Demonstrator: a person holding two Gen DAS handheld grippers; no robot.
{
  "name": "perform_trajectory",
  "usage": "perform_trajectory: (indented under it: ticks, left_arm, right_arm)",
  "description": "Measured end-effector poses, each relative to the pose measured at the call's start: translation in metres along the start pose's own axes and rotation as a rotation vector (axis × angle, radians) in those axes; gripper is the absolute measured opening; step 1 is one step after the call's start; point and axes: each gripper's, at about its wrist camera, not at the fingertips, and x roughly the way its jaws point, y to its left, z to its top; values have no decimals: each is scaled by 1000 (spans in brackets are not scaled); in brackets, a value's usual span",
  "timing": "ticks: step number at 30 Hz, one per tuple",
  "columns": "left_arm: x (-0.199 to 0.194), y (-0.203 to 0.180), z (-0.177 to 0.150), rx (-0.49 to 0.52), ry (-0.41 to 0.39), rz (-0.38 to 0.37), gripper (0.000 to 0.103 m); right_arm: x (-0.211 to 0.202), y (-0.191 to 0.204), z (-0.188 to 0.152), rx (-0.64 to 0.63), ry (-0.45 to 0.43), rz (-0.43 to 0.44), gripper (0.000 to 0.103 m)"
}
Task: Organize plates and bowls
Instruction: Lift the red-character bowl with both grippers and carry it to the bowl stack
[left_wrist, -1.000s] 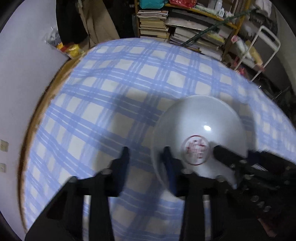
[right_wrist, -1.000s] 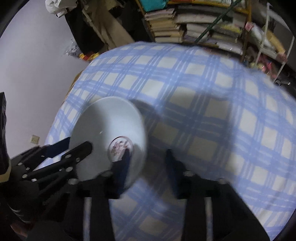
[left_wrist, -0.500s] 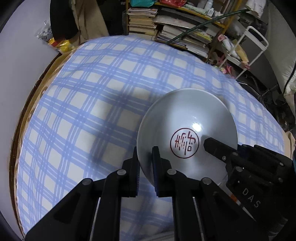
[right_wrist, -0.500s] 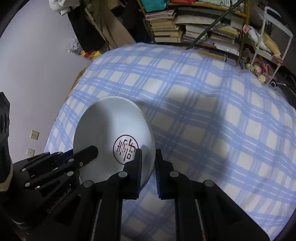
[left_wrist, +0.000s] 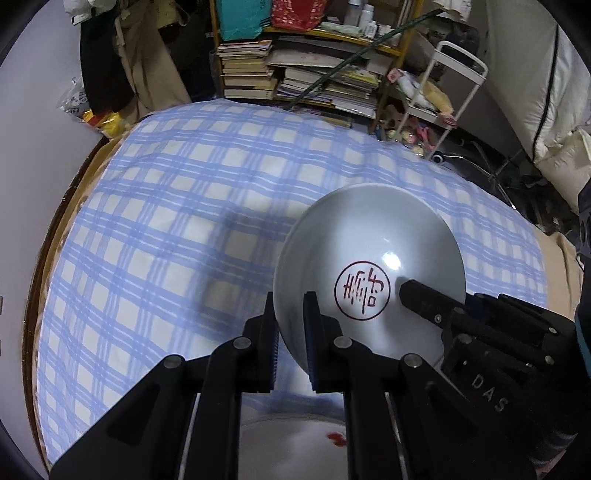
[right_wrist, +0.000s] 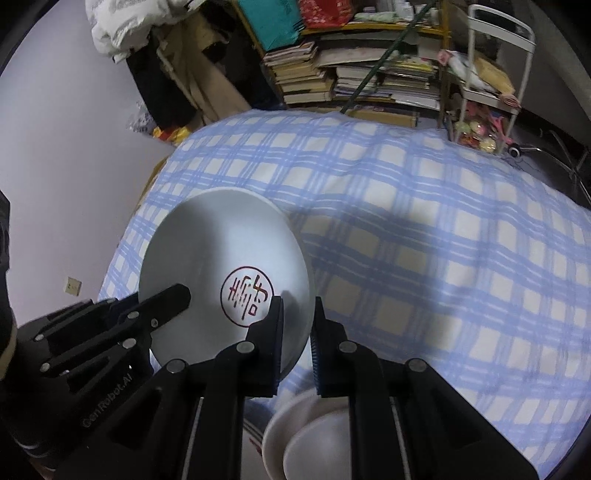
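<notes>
We have the left gripper (left_wrist: 290, 306) clamped on the left rim of the white bowl (left_wrist: 369, 258), one finger inside and one outside; the bowl with the red seal mark (left_wrist: 362, 290) is up in the air above the blue plaid tablecloth (left_wrist: 166, 221), level between both tools. Over on the right, our right gripper (right_wrist: 298, 314) pinches the opposite rim the same way, so this looks like the carry step of a two-handed lift. Next move, we guess: bring it down and nest it on the dishes right under us, a white plate (left_wrist: 295, 443) with a red spot and a pale stack of bowls (right_wrist: 306, 435), partly hidden by our fingers, so alignment is half blind. Both grips need to release together or it tips. Cluttered bookshelf (right_wrist: 351, 74) and white cart (right_wrist: 498, 66) sit beyond the table, not in the way.
</notes>
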Motion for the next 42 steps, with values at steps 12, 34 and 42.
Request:
perform_trajectory:
  ticks: [12, 34, 42]
  left_arm:
    - [-35, -44, -39, 79, -17, -26, 13]
    - [-37, -82, -90, 120, 8, 5, 14]
    - [-26, -91, -96, 122, 36, 8, 14]
  right_arm:
    - [-58, -20, -36, 17, -70, -12, 15]
    - [-67, -46, -109, 82, -70, -41, 15]
    - [-59, -59, -123, 120, -64, -33, 15]
